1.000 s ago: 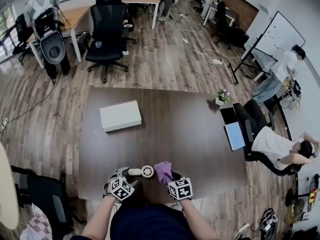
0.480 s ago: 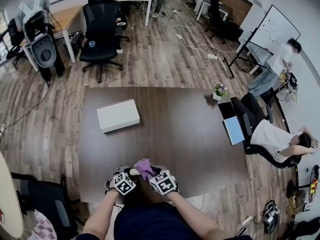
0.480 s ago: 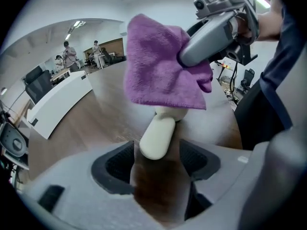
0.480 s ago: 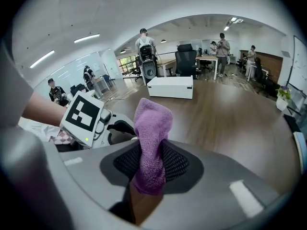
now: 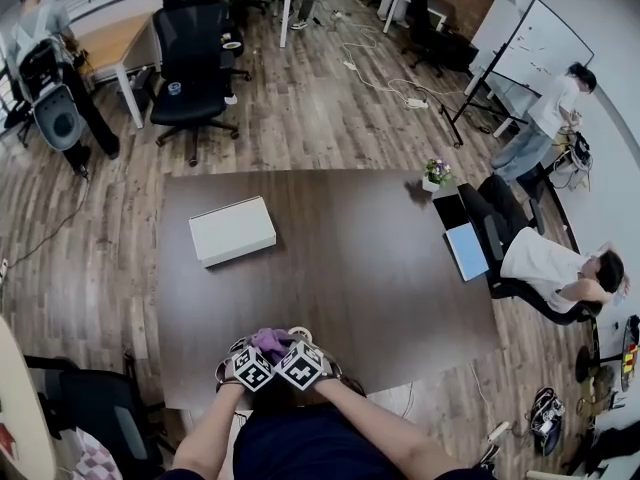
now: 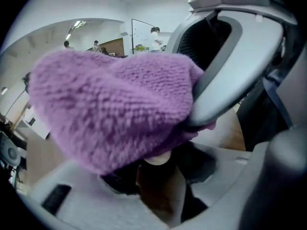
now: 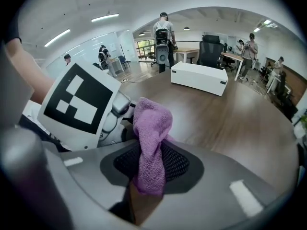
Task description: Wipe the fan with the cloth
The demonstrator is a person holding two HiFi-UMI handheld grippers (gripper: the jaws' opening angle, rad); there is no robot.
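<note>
Two grippers work side by side at the near edge of the table (image 5: 350,258), nearly touching in my head view.

Left gripper (image 5: 250,348): the jaws have just been closing. In its own view I see a pale stub of the fan (image 6: 157,160) between the dark pads, and I read that as clamped on the fan. The cloth (image 6: 115,109), purple and nubbly, hangs right in front of the camera and fills most of that view.

Right gripper (image 7: 147,176): the jaws are clamped on the cloth. A strip is pinched between the mesh pads and a fold stands up past the tips. One of its grey jaws arches across the upper right of the left gripper view, with its pad against the cloth.

Fan location: near table edge, at the tips of the two grippers. From the head view I get only its white ring, just right of the cloth bundle. The rest is under the cloth and the grippers. I cannot make out exactly where cloth meets fan.

Elsewhere on the table, a white box (image 5: 231,230) sits far left, well apart from the work. A small plant (image 5: 434,174) stands at the far right corner. A person (image 5: 545,263) sits by the table's right end.
</note>
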